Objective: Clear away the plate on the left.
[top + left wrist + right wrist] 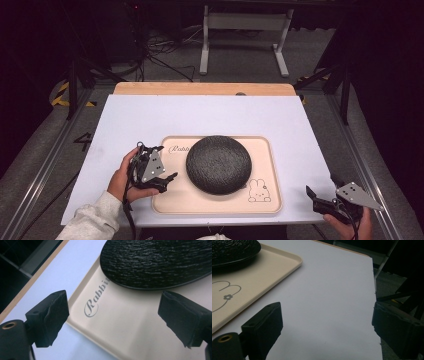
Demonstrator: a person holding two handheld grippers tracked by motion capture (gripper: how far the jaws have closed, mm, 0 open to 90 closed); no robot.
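Both hand-held grippers gape empty by the tray [260, 200].
Left hand-held gripper [167, 181] at the tray's left edge, near the black plate [218, 163]; right hand-held gripper [315, 197] beyond its right corner.

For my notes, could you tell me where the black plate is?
In the high view, the black plate sits mid-tray on the beige tray, right of the left tool.

A laboratory recording station, not a home. The counter [210, 112], a wooden top under a pale sheet, stands on grey carpet within dark surroundings; beyond it from the left gripper [167, 181], loose black cables [160, 55] trail across the floor beside a white metal frame [245, 35]. Aluminium rails [47, 155] and yellow-black hazard tape [62, 97] flank the counter outboard of each gripper.
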